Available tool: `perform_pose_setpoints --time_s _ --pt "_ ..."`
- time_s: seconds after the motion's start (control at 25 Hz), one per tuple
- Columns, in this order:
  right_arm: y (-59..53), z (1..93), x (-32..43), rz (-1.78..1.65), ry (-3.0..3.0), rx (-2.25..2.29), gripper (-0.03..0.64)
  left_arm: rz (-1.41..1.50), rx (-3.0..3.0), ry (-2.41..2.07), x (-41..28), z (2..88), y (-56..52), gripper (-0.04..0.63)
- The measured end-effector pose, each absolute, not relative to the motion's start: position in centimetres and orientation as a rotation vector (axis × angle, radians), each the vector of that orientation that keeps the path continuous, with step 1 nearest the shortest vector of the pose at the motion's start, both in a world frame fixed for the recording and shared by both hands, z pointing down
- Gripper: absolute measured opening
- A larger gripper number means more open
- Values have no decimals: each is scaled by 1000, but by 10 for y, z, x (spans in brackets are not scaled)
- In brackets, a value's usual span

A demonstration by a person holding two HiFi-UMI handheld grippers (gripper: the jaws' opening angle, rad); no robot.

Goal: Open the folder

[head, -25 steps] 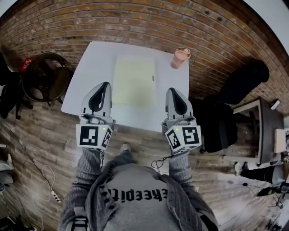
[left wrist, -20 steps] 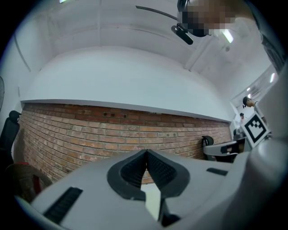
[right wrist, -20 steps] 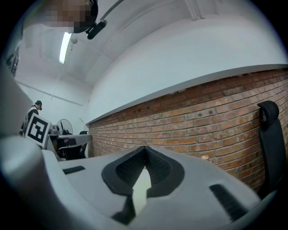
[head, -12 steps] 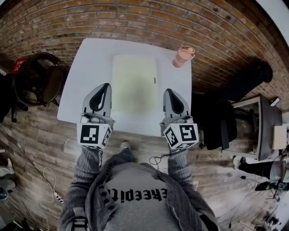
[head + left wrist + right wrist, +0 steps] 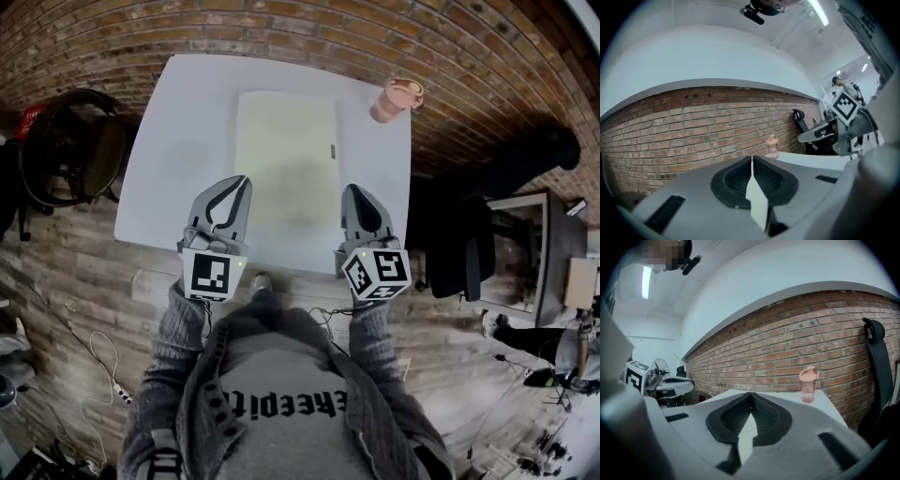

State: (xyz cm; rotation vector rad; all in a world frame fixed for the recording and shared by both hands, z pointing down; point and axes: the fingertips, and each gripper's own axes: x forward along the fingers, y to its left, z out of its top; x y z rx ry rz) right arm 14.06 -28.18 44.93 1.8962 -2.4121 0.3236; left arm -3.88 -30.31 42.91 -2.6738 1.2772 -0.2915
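- The folder (image 5: 286,155) lies flat and shut in the upper middle of the head view, on the white table (image 5: 173,169). We think it lies in the middle so both our hands can reach it.
- A small dark tab (image 5: 332,151) sits on the folder's right edge. We guess that is the side that opens.
- Our left gripper (image 5: 241,182) shows by the folder's lower left corner. Its jaws are pressed together and hold nothing.
- Our right gripper (image 5: 353,190) shows just beside the folder's lower right corner. Its jaws are pressed together too, and they are empty.
- Both grippers point toward the brick wall at the top of the picture, one on each side of the folder. We think they are held this way so one can lift the cover and the other can hold the folder down.
- We see no grip on the folder, so the opening has not begun. The jaws will have to open before they can pinch the cover.
- A pink bottle (image 5: 400,97) stands upright in the table's upper right corner, well apart from the folder and out of the way.
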Motion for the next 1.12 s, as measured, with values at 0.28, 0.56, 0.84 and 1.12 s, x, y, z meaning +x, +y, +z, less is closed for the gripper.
perform_pose_setpoints --time_s 0.28,0.56,0.84,1.12 --pt "-277 500 143 450 -2324 1863 5 -635 -2531 994 -17 487 -283 12" --pt "-274 529 148 480 -2280 1840 5 -839 -2365 782 2 527 -261 13" --pt "-277 550 158 512 -2257 1803 5 -966 -2302 708 13 554 -253 124" --pt "-278 553 162 513 -2281 1751 5 -1068 -2175 712 18 565 -249 123"
